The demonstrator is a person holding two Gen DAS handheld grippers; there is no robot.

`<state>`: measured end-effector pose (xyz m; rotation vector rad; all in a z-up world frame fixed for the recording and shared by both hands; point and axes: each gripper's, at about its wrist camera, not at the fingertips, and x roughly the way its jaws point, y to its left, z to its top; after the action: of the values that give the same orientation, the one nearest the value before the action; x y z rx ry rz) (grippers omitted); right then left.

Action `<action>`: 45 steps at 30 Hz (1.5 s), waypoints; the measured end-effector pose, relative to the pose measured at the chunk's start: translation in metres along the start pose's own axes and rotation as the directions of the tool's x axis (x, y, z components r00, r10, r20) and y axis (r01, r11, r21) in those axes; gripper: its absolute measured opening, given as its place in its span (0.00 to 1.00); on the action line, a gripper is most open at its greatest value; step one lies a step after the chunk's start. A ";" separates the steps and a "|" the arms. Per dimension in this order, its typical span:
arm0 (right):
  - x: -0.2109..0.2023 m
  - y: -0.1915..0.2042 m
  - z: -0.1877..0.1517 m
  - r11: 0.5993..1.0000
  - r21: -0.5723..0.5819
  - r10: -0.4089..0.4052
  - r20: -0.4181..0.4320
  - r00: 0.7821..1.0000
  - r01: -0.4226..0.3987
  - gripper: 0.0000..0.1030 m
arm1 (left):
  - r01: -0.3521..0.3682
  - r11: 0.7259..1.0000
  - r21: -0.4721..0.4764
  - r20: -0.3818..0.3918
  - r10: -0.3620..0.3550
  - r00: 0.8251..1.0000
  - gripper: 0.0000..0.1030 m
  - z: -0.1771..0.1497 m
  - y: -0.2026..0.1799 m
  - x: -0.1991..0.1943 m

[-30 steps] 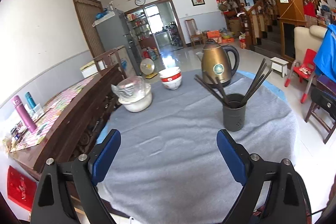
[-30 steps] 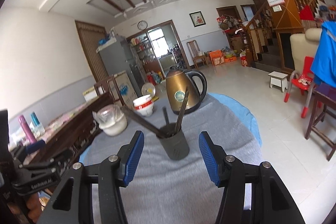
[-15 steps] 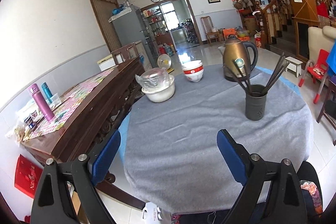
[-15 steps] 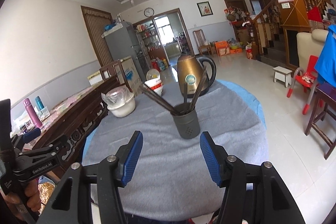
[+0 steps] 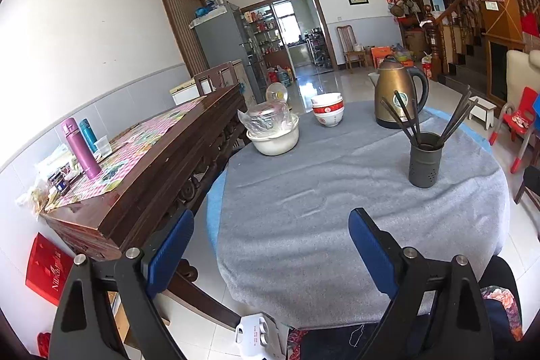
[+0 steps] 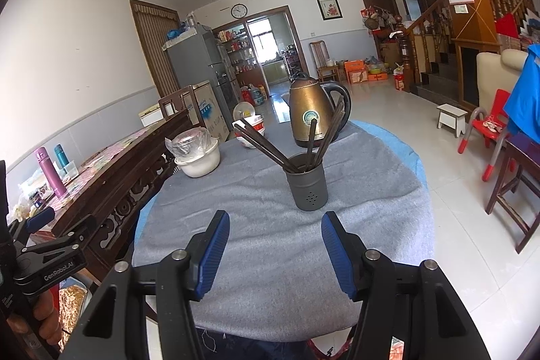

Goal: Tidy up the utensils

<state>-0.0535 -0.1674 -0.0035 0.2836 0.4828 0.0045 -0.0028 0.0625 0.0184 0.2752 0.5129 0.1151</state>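
Note:
A dark grey utensil holder (image 5: pixel 424 161) (image 6: pixel 307 183) stands upright on the grey-clothed round table (image 5: pixel 320 225) (image 6: pixel 263 245). Several dark chopsticks (image 5: pixel 401 118) (image 6: pixel 270 145) fan out of it. My left gripper (image 5: pixel 270 225) is open and empty, hanging over the table's near left edge, well short of the holder. My right gripper (image 6: pixel 275 228) is open and empty too, just in front of the holder with cloth showing between its blue pads (image 6: pixel 216 242). The left gripper also shows at the left edge of the right wrist view (image 6: pixel 40 221), held by a hand.
A bronze kettle (image 5: pixel 396 93) (image 6: pixel 310 113) stands behind the holder. Stacked red-and-white bowls (image 5: pixel 326 112) and a white pot under plastic wrap (image 5: pixel 273 130) (image 6: pixel 197 152) sit at the table's far left. A dark wooden sideboard (image 5: pixel 152 164) runs along the left; chairs (image 6: pixel 509 177) stand on the right.
Both grippers have drawn back from the holder toward the table's near edge, so more cloth and floor show. Both stay open and empty.

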 end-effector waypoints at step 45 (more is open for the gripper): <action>-0.011 0.018 -0.002 1.000 0.007 0.013 0.019 1.000 -0.013 0.59 | -0.023 1.000 -0.018 0.022 0.023 0.999 0.90 -0.003 0.013 -0.013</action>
<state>-0.0635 -0.1508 0.0046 0.2940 0.4622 0.0129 -0.0159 0.0732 0.0261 0.2648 0.4870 0.1389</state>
